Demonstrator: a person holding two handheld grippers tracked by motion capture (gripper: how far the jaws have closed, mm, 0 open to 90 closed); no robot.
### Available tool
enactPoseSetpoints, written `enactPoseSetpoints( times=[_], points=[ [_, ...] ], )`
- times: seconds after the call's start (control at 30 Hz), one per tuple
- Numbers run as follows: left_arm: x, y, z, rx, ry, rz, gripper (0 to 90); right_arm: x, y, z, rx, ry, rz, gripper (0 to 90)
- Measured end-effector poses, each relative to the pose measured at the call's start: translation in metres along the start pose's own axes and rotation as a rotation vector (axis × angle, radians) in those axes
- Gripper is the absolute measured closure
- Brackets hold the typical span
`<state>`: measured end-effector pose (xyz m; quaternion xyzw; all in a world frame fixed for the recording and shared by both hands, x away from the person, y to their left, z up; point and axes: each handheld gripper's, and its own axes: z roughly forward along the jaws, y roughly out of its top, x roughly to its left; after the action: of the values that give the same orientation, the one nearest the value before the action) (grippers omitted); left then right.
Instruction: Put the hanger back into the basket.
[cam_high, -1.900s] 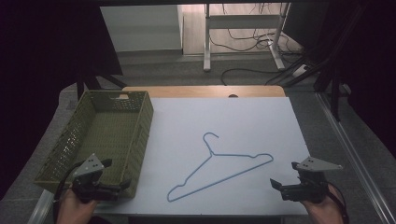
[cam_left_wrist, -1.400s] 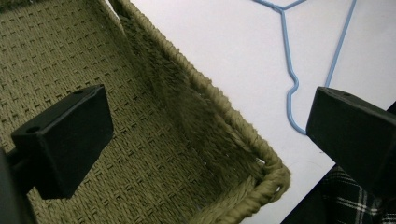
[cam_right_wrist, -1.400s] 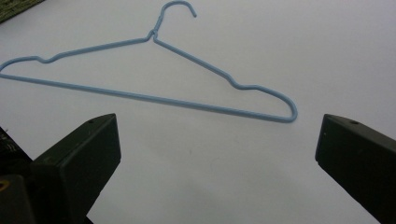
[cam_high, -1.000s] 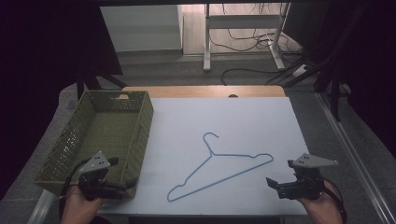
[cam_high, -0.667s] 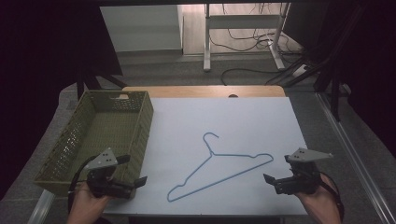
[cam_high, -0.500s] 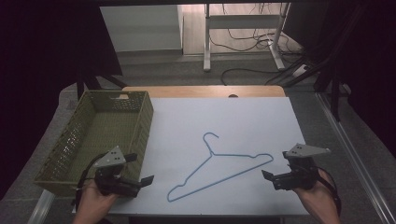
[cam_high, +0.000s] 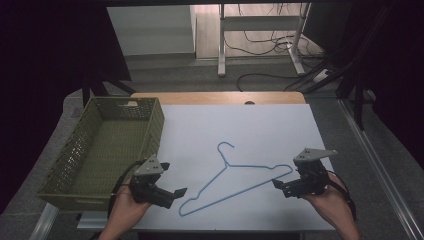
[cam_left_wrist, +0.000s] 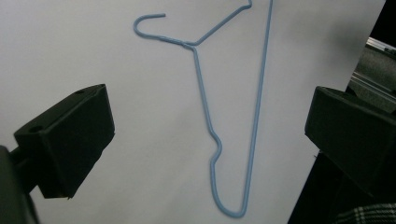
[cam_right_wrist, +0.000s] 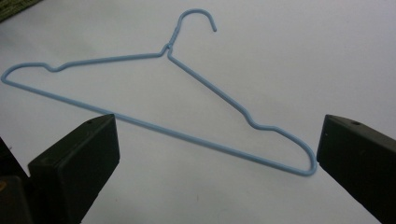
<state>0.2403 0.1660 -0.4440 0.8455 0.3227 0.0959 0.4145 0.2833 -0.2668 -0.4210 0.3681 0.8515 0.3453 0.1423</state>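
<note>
Left gripper view crops the blue wire hanger (cam_left_wrist: 205, 116) at the top; both grippers gape wide, holding nothing.

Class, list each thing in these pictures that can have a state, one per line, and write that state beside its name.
Blue wire hanger: lying flat on the white sheet, ungripped, hook pointing away from the person.
Green basket: upright at the table's left, nothing visible inside.
Left hand-held gripper: open, holding nothing, near the hanger's left end.
Right hand-held gripper: open, holding nothing, near the hanger's right end.
White sheet: spread flat over the table.
</note>
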Motion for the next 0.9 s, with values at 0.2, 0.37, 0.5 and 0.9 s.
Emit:
enactPoseSetpoints(
  times=[0.2,0.37,0.5,0.9],
  points=[
    [-0.001,0.007,0.023,0.020,-0.015,0.009,1.7,0.001,0.007,0.011,0.036,0.004,-0.033,0.0],
    [0.001,0.011,0.039,0.032,-0.033,0.013,1.6,-0.002,0.011,0.021,0.062,0.017,-0.031,0.0],
    [0.004,0.013,0.049,0.036,-0.034,0.015,1.6,-0.003,0.015,0.029,0.077,0.009,-0.035,0.8],
    [0.017,0.013,0.071,0.035,-0.032,-0.004,2.0,-0.005,0.033,0.063,0.140,0.026,-0.093,10.0]
  ],
)
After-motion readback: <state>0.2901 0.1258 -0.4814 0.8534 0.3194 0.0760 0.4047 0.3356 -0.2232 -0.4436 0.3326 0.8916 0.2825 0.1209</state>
